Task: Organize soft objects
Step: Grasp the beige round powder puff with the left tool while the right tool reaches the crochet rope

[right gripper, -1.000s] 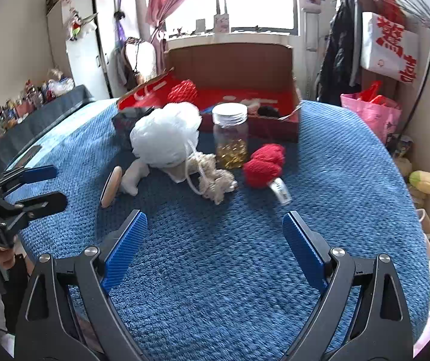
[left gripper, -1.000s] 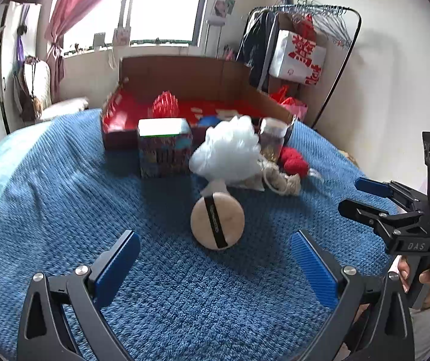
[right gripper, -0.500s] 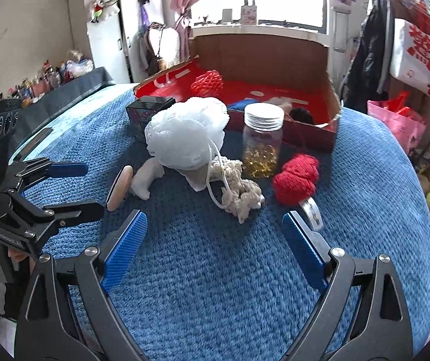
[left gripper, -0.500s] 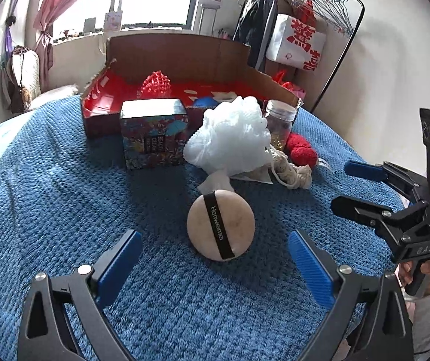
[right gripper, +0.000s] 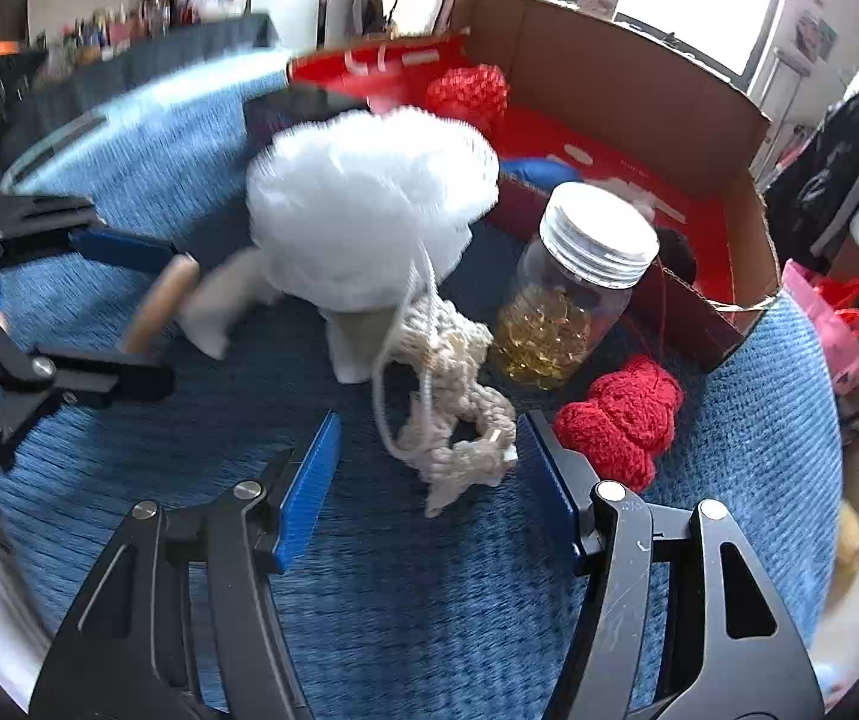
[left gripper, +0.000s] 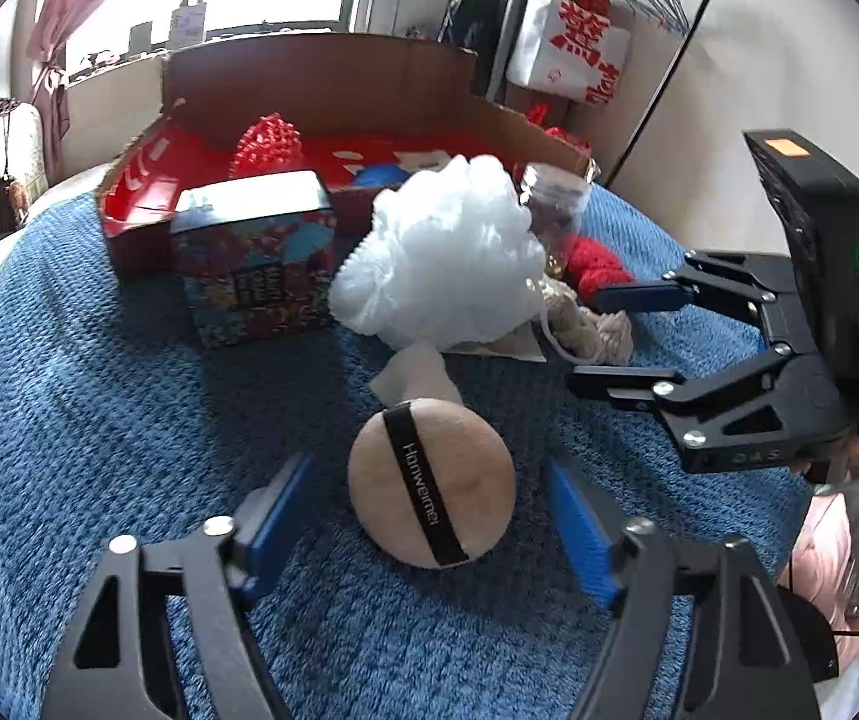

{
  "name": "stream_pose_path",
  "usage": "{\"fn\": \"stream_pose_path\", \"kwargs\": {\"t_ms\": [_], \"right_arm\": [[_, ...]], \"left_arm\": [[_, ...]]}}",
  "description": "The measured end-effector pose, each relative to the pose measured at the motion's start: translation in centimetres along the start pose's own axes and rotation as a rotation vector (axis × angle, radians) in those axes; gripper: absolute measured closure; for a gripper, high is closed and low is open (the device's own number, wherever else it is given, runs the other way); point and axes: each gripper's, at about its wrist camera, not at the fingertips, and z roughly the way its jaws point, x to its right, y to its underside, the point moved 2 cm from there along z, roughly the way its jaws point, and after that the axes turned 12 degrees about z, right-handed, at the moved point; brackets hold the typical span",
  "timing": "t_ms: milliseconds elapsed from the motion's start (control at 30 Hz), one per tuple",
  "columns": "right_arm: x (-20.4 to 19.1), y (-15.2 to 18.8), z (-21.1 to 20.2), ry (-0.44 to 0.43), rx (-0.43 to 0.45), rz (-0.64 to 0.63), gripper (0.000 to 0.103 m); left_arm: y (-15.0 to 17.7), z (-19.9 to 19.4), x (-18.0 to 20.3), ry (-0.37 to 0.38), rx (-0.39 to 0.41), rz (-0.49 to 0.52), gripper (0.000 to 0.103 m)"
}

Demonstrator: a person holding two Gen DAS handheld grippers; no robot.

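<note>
The left tongs (left gripper: 429, 516) are gaping wide around the powder puff (left gripper: 431, 482), gripping nothing, presumably lining up a pinch. The right tongs (right gripper: 426, 468), also wide and empty, are straddling the cream cord (right gripper: 450, 414) beside the puff on the bed (left gripper: 99, 420).

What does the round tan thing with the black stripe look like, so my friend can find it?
Start at the big cardboard box on the blue blanket, then come forward past the white fluffy ball. The powder puff lies flat there: the only round tan pad with a black band.
</note>
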Motion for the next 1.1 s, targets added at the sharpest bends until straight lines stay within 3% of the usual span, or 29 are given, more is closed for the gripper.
{"fn": "stream_pose_path", "kwargs": {"t_ms": [67,200,633,833,900,933,1000,1100], "right_arm": [[0.1,0.2,0.7,0.021,-0.017,-0.023,0.068],[0.5,0.7,0.3,0.039,-0.005,-0.022,0.077],[0.5,3.7,-4.7,-0.140,0.024,0.159,0.077],[0.4,5.2,-4.4,-0.075,0.005,0.163,0.075],[0.4,5.4,-4.3,-0.069,0.005,0.166,0.070],[0.3,5.6,-4.4,-0.069,0.006,0.167,0.066],[0.4,5.8,-4.4,-0.063,0.010,0.172,0.037],[0.7,6.4,-4.4,-0.048,0.018,0.174,0.037]], "left_arm": [[0.1,0.6,0.1,0.021,-0.016,0.002,0.053],[0.2,0.5,0.2,0.012,-0.007,0.004,0.055],[0.4,-2.2,0.5,0.019,0.027,0.016,0.055],[1.2,-1.3,0.5,0.019,-0.009,0.017,0.051],[1.3,-0.9,0.7,0.023,-0.015,0.019,0.047],[1.4,-0.8,0.8,0.022,-0.018,0.023,0.041],[1.3,-0.8,0.9,0.015,-0.012,0.030,0.037],[1.3,-0.6,0.9,0.016,-0.015,0.035,0.036]]}}
